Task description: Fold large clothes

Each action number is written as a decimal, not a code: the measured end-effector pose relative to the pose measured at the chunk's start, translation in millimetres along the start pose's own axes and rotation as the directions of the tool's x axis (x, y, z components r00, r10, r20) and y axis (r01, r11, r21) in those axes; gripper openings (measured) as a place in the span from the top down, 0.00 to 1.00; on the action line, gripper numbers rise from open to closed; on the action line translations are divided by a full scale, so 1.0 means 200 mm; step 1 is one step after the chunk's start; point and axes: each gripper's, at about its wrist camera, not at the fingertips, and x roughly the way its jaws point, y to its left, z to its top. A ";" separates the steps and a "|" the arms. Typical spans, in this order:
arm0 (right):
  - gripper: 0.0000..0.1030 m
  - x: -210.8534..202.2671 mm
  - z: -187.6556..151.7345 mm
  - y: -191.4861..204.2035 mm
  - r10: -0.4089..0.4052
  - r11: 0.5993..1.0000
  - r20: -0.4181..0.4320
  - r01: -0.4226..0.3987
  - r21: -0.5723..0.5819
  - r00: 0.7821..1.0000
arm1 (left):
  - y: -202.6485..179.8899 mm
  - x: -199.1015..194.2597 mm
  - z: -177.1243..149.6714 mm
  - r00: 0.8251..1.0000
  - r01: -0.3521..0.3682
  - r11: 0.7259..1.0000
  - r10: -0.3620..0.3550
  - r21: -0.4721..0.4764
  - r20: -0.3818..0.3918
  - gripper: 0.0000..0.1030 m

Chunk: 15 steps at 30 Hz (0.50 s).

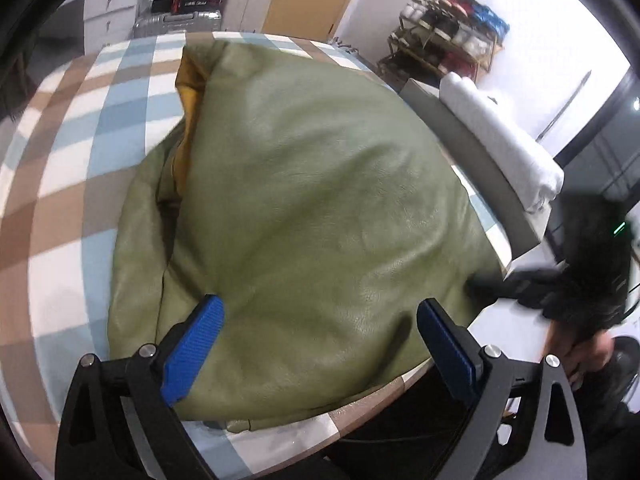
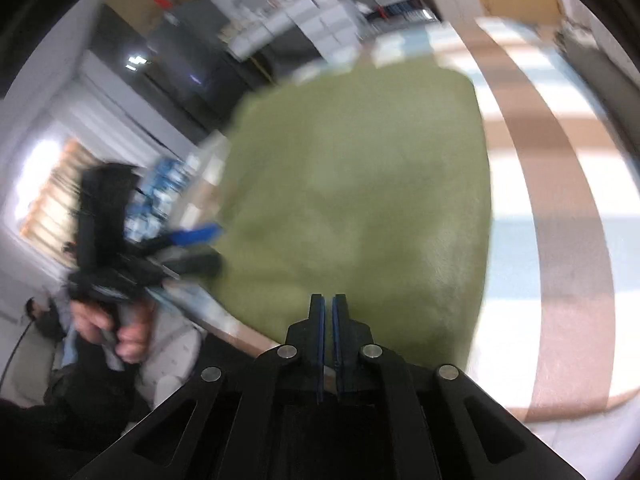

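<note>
In the left wrist view, the left gripper point(image 1: 320, 328) hovers with jaws wide over the green jacket point(image 1: 304, 216), heaped mid-frame on the checked bed point(image 1: 60, 200). It looks leathery, heavy and slick; take a hem edge. The right gripper point(image 2: 328, 304) has its jaws closed, empty.

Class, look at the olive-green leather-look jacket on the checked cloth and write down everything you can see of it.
The olive-green leather-look jacket lies folded into a rounded, puffy bundle on the blue, brown and white checked cloth. Its surface is smooth, faintly grained and softly creased. A mustard-yellow lining shows at the open far-left edge. A dark fold line runs down its left side. Its near edge reaches the cloth's front edge. The open left gripper hangs over its near end; contact is unclear.
</note>
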 end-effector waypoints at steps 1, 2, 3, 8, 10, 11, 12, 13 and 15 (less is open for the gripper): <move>1.00 0.09 -0.04 -0.04 0.038 0.999 -0.038 -0.037 0.029 0.999 | 0.01 0.02 -0.01 1.000 0.000 1.000 0.000 -0.012 0.009 0.09; 1.00 0.13 -0.10 -0.05 0.055 0.997 -0.032 -0.053 0.052 0.998 | 0.01 0.04 -0.02 1.000 -0.009 1.000 0.010 -0.016 0.015 0.10; 1.00 0.13 -0.12 -0.07 0.073 0.994 0.014 -0.074 0.078 0.997 | 0.00 0.05 -0.03 0.999 -0.033 0.999 0.033 0.005 0.026 0.09; 0.95 -0.02 -0.07 0.02 0.030 0.998 0.052 -0.033 0.053 0.998 | -0.06 0.06 -0.05 0.994 -0.097 0.995 0.095 0.037 0.060 0.06; 0.95 -0.10 -0.03 0.08 0.031 0.999 0.105 -0.032 0.007 0.994 | -0.05 0.05 -0.05 0.994 -0.096 0.995 0.094 0.034 0.063 0.06; 0.95 -0.12 0.00 0.11 0.025 1.000 0.128 -0.025 0.001 0.991 | -0.04 0.06 -0.04 0.993 -0.097 0.995 0.095 0.034 0.065 0.06; 0.95 -0.14 0.02 0.12 -0.009 1.000 0.157 0.009 0.000 0.988 | -0.03 0.05 -0.05 0.993 -0.100 0.994 0.097 0.034 0.069 0.06; 0.94 -0.14 0.04 0.11 -0.057 0.998 0.172 0.057 0.002 0.983 | -0.03 0.05 -0.06 0.992 -0.102 0.994 0.099 0.033 0.074 0.06; 0.91 -0.07 0.04 0.09 -0.148 0.988 0.173 0.152 -0.007 0.974 | -0.04 0.05 -0.07 0.991 -0.106 0.994 0.103 0.034 0.081 0.06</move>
